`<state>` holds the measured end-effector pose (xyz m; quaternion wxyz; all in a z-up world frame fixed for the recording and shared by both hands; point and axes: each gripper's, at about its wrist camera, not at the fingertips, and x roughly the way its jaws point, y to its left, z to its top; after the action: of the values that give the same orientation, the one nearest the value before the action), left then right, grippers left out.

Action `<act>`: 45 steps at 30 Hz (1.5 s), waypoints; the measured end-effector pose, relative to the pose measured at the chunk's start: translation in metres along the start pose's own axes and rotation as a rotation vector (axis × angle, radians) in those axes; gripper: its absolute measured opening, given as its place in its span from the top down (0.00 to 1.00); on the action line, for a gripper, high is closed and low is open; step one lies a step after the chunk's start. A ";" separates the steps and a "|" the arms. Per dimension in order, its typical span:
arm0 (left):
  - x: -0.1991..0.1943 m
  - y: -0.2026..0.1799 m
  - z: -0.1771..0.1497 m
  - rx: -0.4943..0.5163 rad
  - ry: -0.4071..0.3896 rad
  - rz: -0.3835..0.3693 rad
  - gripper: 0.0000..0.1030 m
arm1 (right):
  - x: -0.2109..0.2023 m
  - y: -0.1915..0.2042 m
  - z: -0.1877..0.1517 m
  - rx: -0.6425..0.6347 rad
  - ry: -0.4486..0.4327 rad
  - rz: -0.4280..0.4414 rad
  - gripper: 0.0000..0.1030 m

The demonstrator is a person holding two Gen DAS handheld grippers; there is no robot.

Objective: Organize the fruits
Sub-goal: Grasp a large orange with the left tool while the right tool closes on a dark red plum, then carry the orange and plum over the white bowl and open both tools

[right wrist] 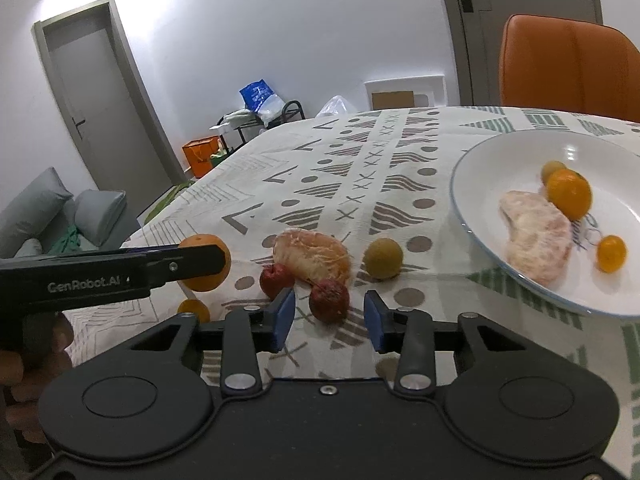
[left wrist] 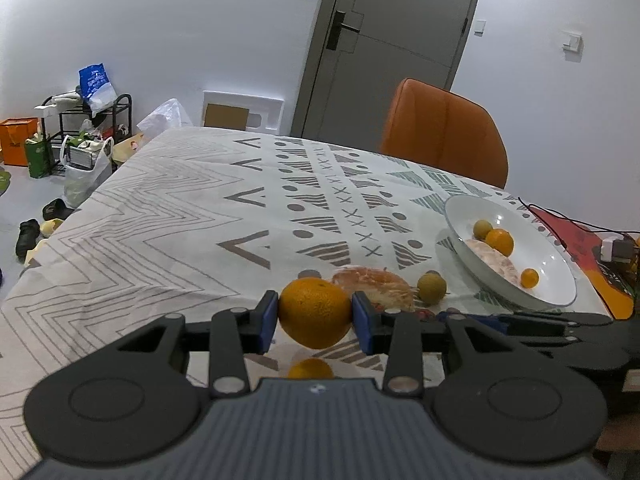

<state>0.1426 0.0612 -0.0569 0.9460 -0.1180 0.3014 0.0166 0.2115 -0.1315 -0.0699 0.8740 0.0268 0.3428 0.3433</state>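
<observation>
Tilted downward, left gripper (left wrist: pixel 315 316) fingers (left wrist: pixel 267 318) clamp orange (left wrist: pixel 316 312) — lifted.

Far tabletop (left wrist: pixel 180 200): bare cloth, open passage.
Near edge: pomelo piece (right wrist: pixel 310 256), two red fruits (right wrist: pixel 329 300), green fruit (right wrist: pixel 383 258) crowd together.
Right side: plate (right wrist: pixel 520 148) blocks.
Behind plate: orange chair (left wrist: pixel 444 128).

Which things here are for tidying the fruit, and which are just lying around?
For the job:
- orange held in the left gripper
- red fruits
- peeled citrus piece
- green fruit
- small orange
- white plate
- right gripper

Just lying around:
- orange chair
- shoe rack
- bags
</observation>
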 end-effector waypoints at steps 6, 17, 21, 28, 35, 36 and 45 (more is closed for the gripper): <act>-0.001 -0.004 0.001 0.009 0.000 0.000 0.63 | -0.003 -0.003 -0.001 0.012 -0.005 0.015 0.80; -0.005 -0.047 0.009 0.062 -0.043 -0.052 0.63 | -0.055 -0.030 0.003 0.062 -0.107 -0.026 0.80; -0.003 -0.065 0.012 0.086 -0.051 -0.076 0.63 | -0.069 -0.045 0.005 0.082 -0.141 -0.064 0.80; 0.002 -0.097 0.015 0.128 -0.057 -0.114 0.63 | -0.088 -0.073 0.003 0.122 -0.184 -0.128 0.80; 0.011 -0.124 0.017 0.170 -0.050 -0.143 0.63 | -0.100 -0.097 -0.001 0.145 -0.212 -0.178 0.80; 0.013 -0.128 0.017 0.174 -0.047 -0.143 0.63 | -0.101 -0.100 -0.001 0.146 -0.214 -0.184 0.80; 0.032 -0.157 0.016 0.218 -0.024 -0.157 0.63 | -0.107 -0.125 -0.006 0.164 -0.216 -0.219 0.79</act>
<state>0.1939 -0.0892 -0.0295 0.9551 -0.0377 0.2800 -0.0889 0.2241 -0.2941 -0.0481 0.9328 0.0972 0.2747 0.2122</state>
